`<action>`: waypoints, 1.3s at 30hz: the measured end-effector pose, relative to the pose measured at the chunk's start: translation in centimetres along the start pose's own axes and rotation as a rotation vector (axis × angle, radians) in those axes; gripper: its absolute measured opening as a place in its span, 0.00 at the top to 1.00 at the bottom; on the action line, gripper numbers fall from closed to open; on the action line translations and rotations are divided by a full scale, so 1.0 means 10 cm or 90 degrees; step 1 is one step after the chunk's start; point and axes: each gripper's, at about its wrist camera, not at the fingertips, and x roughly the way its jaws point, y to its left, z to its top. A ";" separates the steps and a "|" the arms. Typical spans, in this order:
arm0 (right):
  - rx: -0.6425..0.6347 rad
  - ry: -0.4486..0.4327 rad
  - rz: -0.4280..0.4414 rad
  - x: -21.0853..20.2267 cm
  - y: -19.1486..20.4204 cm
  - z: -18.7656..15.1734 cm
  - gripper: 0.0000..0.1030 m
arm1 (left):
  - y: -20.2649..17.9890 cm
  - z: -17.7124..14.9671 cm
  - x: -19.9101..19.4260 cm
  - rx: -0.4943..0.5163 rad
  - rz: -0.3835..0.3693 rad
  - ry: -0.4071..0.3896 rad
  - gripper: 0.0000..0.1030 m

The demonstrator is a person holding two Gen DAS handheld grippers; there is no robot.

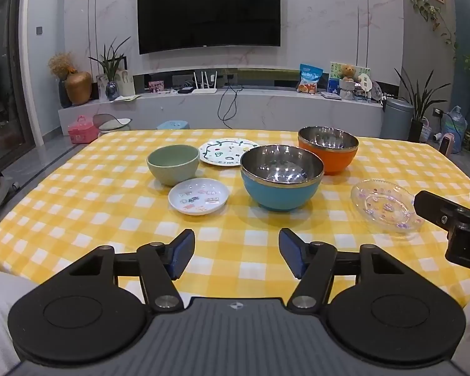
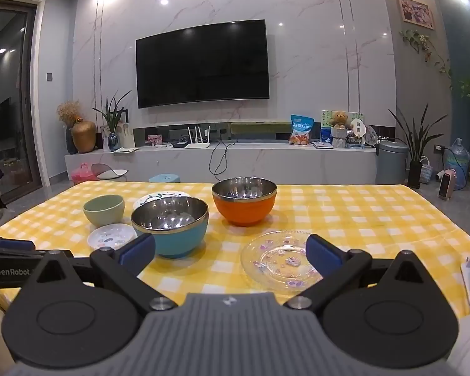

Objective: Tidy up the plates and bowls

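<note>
Glass plate [image 2: 280,260] lies just ahead of the right gripper [image 2: 230,252], whose jaws stand wide and empty like the left gripper [image 1: 236,252], so I would slide one finger under its thin rim before closing.

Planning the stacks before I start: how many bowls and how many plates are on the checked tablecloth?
Bowls: 3 (green bowl, blue bowl, orange bowl)
Plates: 3 (small white plate, patterned white plate, clear glass plate)
Total: 6
</note>
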 end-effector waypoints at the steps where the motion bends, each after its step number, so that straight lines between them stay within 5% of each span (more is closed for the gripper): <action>1: -0.003 0.004 -0.002 0.00 0.00 0.00 0.03 | 0.00 0.00 0.00 0.000 0.000 -0.001 0.31; 39: -0.011 0.019 -0.015 0.04 0.03 -0.03 0.03 | 0.01 -0.04 0.04 -0.018 -0.007 0.014 0.36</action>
